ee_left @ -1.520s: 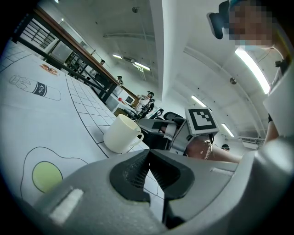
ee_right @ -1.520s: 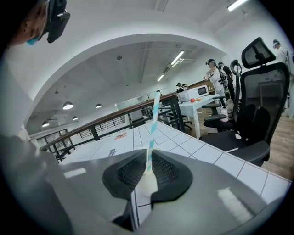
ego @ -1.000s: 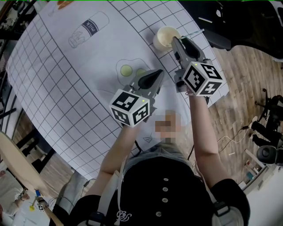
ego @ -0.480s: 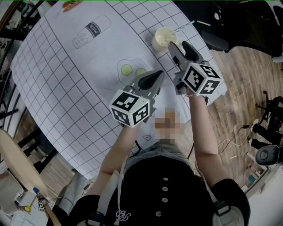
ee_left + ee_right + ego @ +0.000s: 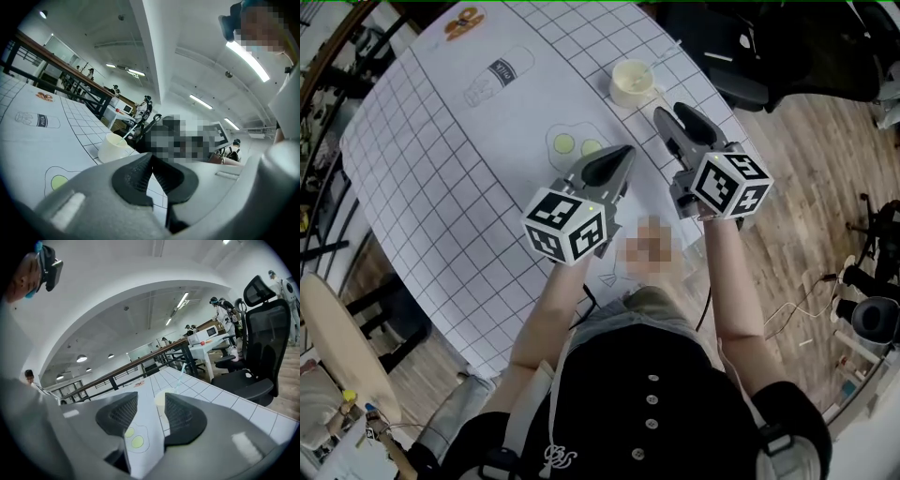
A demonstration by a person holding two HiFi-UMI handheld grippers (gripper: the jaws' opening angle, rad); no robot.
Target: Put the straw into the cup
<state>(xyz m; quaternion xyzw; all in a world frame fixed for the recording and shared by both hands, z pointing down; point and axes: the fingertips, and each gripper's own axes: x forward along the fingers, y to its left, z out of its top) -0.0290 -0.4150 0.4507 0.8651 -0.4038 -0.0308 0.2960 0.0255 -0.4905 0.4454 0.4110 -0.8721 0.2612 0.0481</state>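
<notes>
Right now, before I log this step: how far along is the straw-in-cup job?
Done: the straw stands in the cup. In hand: nothing. The right gripper has its jaws apart, just closing slightly, with nothing between them. The left gripper is shut and empty. Remaining: apparently nothing, beyond taking both grippers away.

Open tabletop [image 5: 441,178] rings the cup [image 5: 633,82] — chair [image 5: 262,343] beyond.
</notes>
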